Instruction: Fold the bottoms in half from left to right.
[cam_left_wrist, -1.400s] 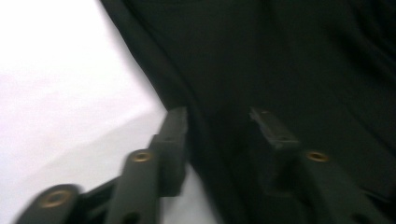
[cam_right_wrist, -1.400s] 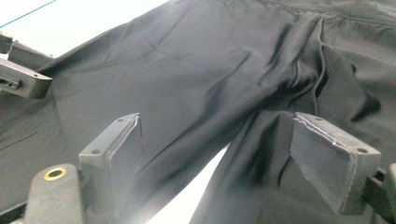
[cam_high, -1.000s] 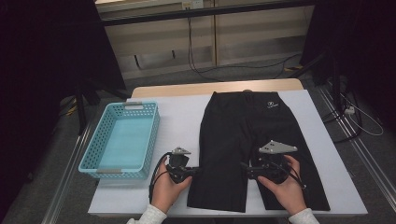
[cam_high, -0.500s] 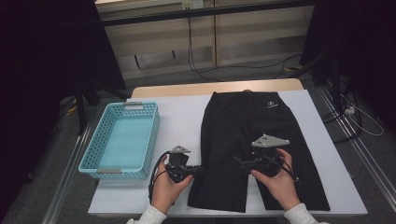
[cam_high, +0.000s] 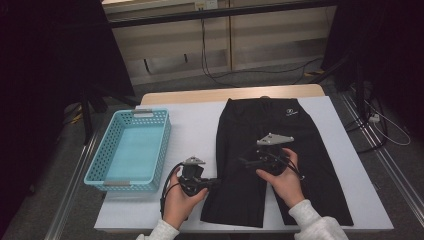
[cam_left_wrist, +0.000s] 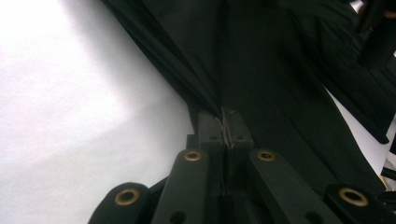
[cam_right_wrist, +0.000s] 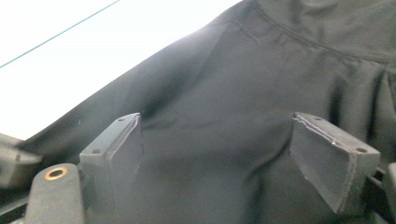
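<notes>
A pair of black shorts (cam_high: 280, 150) lies flat on the white table, waistband at the far side. My left gripper (cam_high: 214, 181) is at the outer edge of the left leg, and its jaws are shut on that fabric edge (cam_left_wrist: 219, 100), which rises in a fold into my left gripper (cam_left_wrist: 226, 115). My right gripper (cam_high: 246, 161) hovers over the middle of the shorts, pointing left. In the right gripper view my right gripper (cam_right_wrist: 217, 128) stands wide open just above the dark cloth (cam_right_wrist: 224, 84), with nothing between the pads.
A light blue plastic basket (cam_high: 142, 114) stands at the table's left side, with nothing in it. Bare white tabletop (cam_high: 192, 127) lies between basket and shorts. Cables and dark stands sit on the floor beyond the table.
My right gripper has moved left and away from the person, from the right leg toward the middle of the shorts. The left gripper has stayed at the left leg's edge.
</notes>
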